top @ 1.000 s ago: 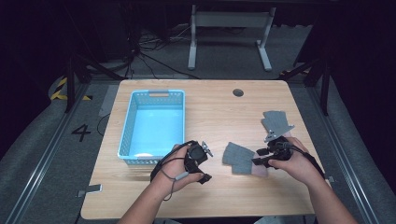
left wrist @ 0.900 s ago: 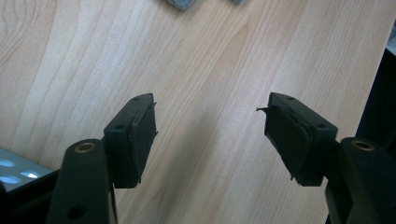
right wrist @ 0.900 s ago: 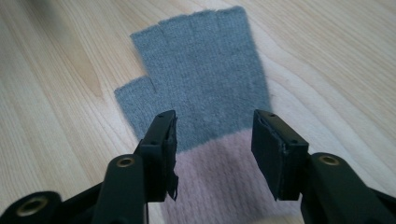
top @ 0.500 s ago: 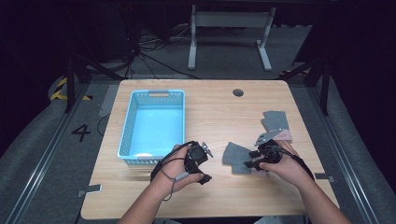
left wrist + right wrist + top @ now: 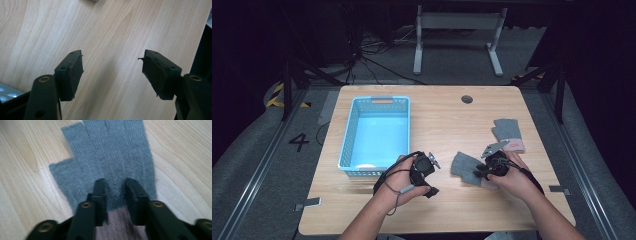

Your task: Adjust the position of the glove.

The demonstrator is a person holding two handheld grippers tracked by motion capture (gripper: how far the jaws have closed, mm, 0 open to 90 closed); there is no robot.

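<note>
On the table's right half: you're closing the right gripper (image 5: 114, 185) on a grey glove (image 5: 110, 152).
Jaws narrowed over it near the cuff, not clearly pinching. Left gripper (image 5: 112, 72) is hanging spread, empty. Basket (image 5: 348, 135) looks empty; second glove (image 5: 507, 131) untouched, so barely started.

The left hand-held gripper (image 5: 112, 72) hung over bare bench (image 5: 110, 32), jaws wide apart at 7 and 4 o'clock.

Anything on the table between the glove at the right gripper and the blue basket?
Only the left gripper, held open over bare wood just right of the blue basket, on the line from the grey glove. The right gripper is down on the glove, jaws nearly closed.
</note>
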